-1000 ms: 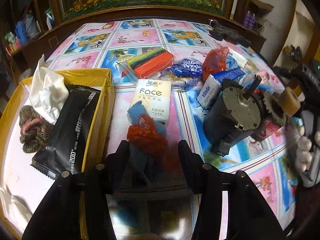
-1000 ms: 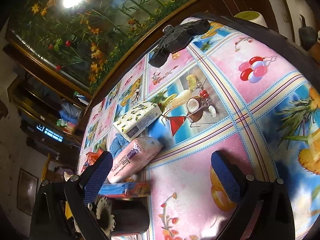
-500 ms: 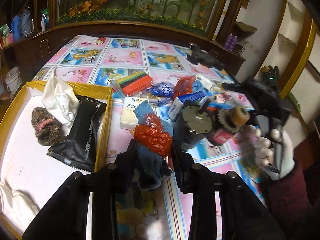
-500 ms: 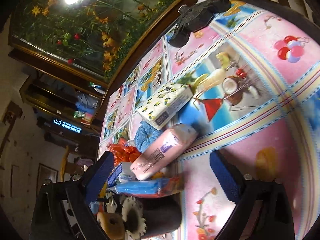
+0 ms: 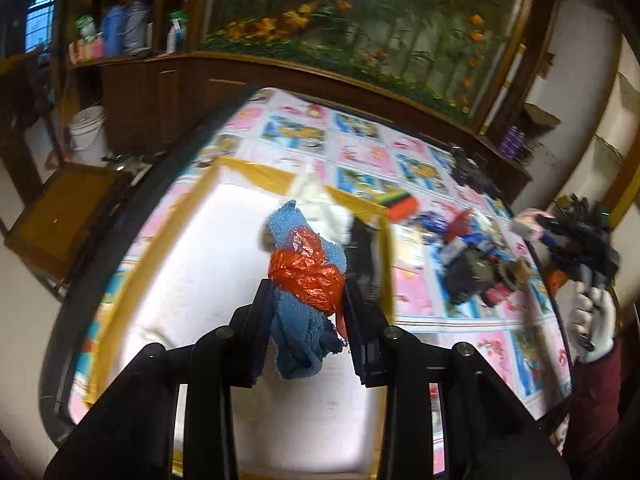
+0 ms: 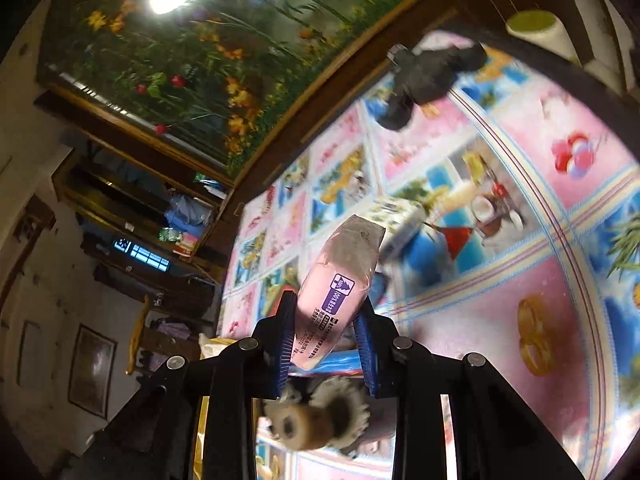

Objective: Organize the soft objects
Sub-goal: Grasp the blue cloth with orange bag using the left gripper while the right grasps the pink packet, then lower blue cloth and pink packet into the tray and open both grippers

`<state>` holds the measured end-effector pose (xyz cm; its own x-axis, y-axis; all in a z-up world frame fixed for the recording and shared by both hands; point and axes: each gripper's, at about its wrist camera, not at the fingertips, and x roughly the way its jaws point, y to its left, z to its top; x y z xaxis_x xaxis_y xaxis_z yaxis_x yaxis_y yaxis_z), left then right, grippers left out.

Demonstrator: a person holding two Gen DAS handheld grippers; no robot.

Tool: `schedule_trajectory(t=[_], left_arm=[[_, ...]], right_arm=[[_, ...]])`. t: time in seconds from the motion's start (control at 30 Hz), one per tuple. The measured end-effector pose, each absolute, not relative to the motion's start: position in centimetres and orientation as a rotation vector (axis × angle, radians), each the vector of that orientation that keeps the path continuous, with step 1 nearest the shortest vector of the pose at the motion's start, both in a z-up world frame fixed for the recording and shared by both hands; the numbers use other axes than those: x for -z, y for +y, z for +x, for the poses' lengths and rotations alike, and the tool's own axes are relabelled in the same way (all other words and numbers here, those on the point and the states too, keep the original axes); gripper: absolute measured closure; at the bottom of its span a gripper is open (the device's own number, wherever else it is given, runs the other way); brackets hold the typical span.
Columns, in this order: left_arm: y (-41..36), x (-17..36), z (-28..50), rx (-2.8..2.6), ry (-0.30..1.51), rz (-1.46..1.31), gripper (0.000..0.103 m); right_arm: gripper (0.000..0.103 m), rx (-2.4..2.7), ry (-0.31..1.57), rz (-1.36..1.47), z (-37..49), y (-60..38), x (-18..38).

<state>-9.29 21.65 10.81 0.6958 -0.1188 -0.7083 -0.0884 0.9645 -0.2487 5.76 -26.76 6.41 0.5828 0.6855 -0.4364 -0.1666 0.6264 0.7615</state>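
Note:
My left gripper [image 5: 307, 300] is shut on a blue knitted cloth tied with a red plastic bag [image 5: 304, 276], held up over the yellow-rimmed white tray [image 5: 188, 264]. A white tissue [image 5: 320, 204] and a black pack [image 5: 362, 252] lie in the tray behind it. In the right wrist view my right gripper [image 6: 326, 320] has its jaws closing on a pink tissue pack [image 6: 340, 284], its pads pressing the pack's sides, lifted off the table. A lemon-print tissue pack [image 6: 396, 218] lies beyond it. The right gripper [image 5: 580, 236] also shows at the left wrist view's right edge.
Tissue packs, a striped orange bundle [image 5: 400, 204] and a dark motor with gears [image 5: 480, 272] crowd the patterned tablecloth right of the tray. A black device [image 6: 428, 76] lies at the table's far edge. A gloved hand in a red sleeve [image 5: 592, 320] is at right. A bucket [image 5: 86, 132] stands on the floor.
The left gripper lifted the blue cloth bundle off the table and carried it left over the tray. The right gripper closed from wide open onto the pink tissue pack and raised it.

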Motion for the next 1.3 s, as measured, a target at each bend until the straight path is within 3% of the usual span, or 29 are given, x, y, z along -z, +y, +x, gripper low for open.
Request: schedule_trajectory(t=[0.2,0.47,0.57,0.63,0.8,0.93,1.1,1.3], left_arm=[[25.4,-8.4,-5.6,-0.023,0.891,-0.335,0.072],[26.4,-6.0,1.7,-0.067,0.932,-0.318,0.071],[27.0,-4.9,4.1,-0.082,0.942,-0.324,0.064],[27.7,-4.1,5.1,-0.086,0.951,-0.353,0.047],[29.0,-4.6,4.4,-0.027,0.934,-0.427,0.046],[29.8,-5.6,2.0,-0.015,0.868,-0.484,0.034],[30.9,-4.5,-0.5,-0.01,0.828,-0.635,0.034],[30.6,-4.1,-2.4,-0.034,0.791,-0.656,0.034]], right_arm=[[0.075,-0.709,0.82,0.627,2.1,-22.0,-8.6],[0.075,-0.901,0.961,0.472,0.2,-10.6,-6.9],[0.075,-0.948,1.008,0.407,0.2,-6.1,-5.9],[0.075,-0.973,1.037,0.371,0.5,-3.4,-5.7],[0.075,-1.031,1.1,0.279,0.7,3.3,-5.0],[0.075,-1.084,1.156,0.221,1.3,7.8,-3.7],[0.074,-1.025,1.182,0.115,4.0,11.7,-2.5],[0.066,-0.946,1.116,0.034,4.4,12.8,-3.3]])
